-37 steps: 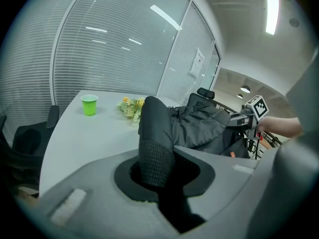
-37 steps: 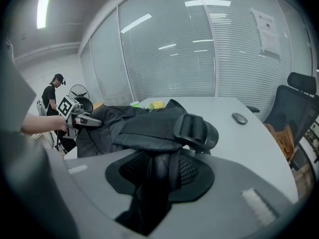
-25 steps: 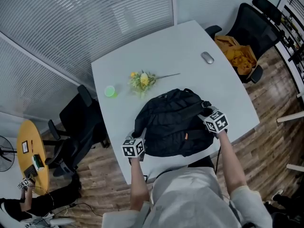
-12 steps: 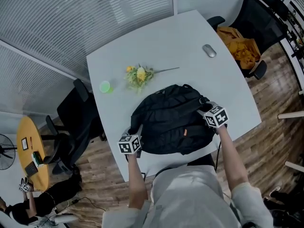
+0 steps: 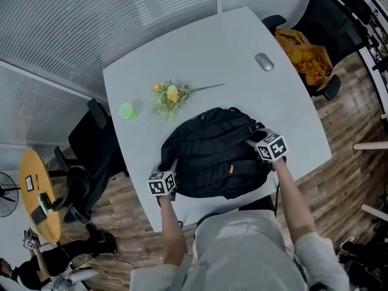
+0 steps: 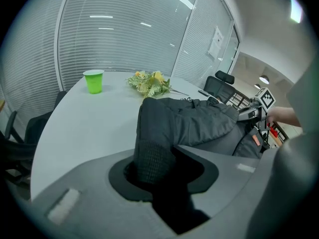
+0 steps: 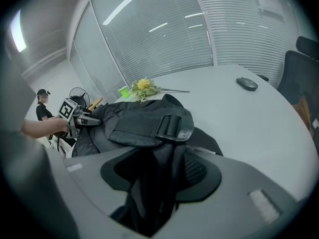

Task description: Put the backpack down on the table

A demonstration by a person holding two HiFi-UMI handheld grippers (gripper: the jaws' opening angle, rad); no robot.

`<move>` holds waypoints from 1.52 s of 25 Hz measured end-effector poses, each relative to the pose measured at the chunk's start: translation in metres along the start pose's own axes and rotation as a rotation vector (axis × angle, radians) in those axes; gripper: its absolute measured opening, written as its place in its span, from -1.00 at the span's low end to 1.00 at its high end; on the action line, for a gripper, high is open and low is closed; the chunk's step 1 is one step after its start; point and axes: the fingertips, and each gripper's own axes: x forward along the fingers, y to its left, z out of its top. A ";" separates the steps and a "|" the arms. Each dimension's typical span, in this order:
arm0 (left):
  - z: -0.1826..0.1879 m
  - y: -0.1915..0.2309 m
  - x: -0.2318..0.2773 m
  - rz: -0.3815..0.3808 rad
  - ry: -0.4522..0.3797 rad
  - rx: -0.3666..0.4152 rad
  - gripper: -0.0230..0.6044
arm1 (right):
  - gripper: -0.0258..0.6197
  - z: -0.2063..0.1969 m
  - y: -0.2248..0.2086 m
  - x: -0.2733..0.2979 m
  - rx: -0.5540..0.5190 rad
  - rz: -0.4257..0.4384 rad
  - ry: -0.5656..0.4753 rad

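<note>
- The backpack [image 5: 212, 153] lies by the table's [image 5: 242, 47] near edge.
- The left gripper [image 5: 171, 167] has just been opening its jaws, now loose around a strap [image 6: 152, 156].
- The right gripper [image 5: 256, 139] has done likewise, with the other strap [image 7: 159, 183] between its jaws.

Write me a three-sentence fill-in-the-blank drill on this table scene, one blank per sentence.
1. The black backpack rests on the white ___.
2. The cup beside the flowers is ___.
3. The orange cloth lies on a black ___.
Missing words: table; green; chair.
</note>
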 end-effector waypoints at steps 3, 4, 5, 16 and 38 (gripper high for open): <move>-0.005 0.003 0.008 0.038 0.026 -0.005 -0.40 | -0.23 -0.002 -0.007 0.002 0.020 0.008 0.021; -0.006 0.005 0.011 0.049 0.033 -0.008 -0.38 | -0.19 -0.003 -0.009 0.003 0.029 0.008 0.029; -0.008 0.006 0.012 0.058 0.038 -0.011 -0.35 | -0.16 -0.003 -0.011 0.004 0.036 0.006 0.037; -0.010 0.013 0.021 0.089 0.016 -0.068 -0.23 | 0.06 -0.007 -0.024 0.010 0.123 -0.016 0.041; 0.003 0.009 -0.011 0.111 -0.046 -0.052 -0.14 | 0.01 -0.009 -0.007 -0.059 0.066 -0.249 0.000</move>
